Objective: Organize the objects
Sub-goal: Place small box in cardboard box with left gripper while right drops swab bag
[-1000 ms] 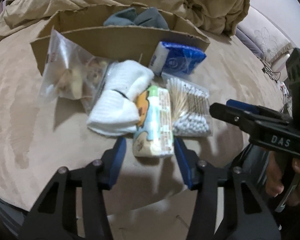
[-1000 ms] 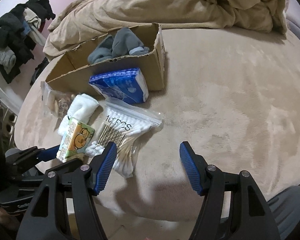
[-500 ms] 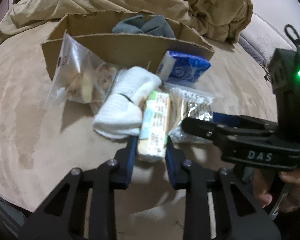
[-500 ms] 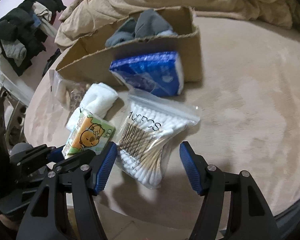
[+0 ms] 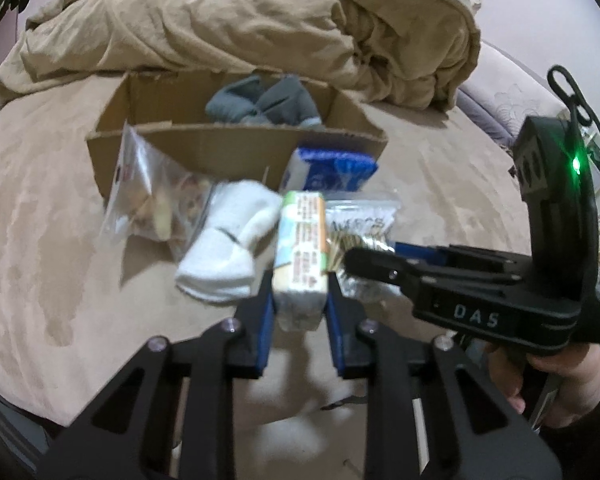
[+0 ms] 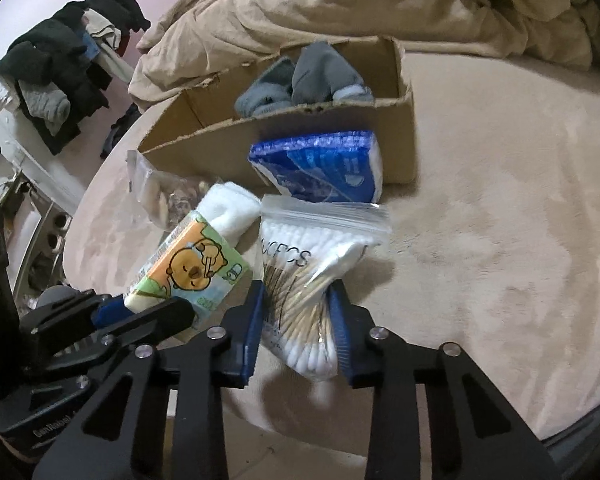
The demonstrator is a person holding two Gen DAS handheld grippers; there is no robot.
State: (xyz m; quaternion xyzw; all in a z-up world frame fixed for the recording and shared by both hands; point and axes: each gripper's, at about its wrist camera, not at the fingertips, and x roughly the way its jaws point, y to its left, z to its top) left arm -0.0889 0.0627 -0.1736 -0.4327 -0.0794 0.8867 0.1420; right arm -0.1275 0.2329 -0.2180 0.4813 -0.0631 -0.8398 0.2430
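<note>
My left gripper (image 5: 299, 300) is shut on a green and orange tissue pack (image 5: 301, 248) with a cartoon bear, also in the right wrist view (image 6: 188, 268), tilted up off the beige surface. My right gripper (image 6: 298, 320) is shut on a clear zip bag of cotton swabs (image 6: 312, 280), partly seen in the left wrist view (image 5: 360, 228). A cardboard box (image 5: 228, 148) (image 6: 404, 92) behind holds grey socks (image 5: 260, 100) (image 6: 304, 80).
White rolled socks (image 5: 228, 240) (image 6: 232, 208), a clear bag of small items (image 5: 156, 196) (image 6: 168, 196) and a blue tissue pack (image 5: 328, 168) (image 6: 324, 164) lie before the box. A tan duvet (image 5: 260, 24) is heaped behind. Dark clothes (image 6: 60, 80) pile at left.
Both grippers moved forward and closed: the left on the bear tissue pack, the right on the cotton swab bag. Both items now tilt up off the surface.
</note>
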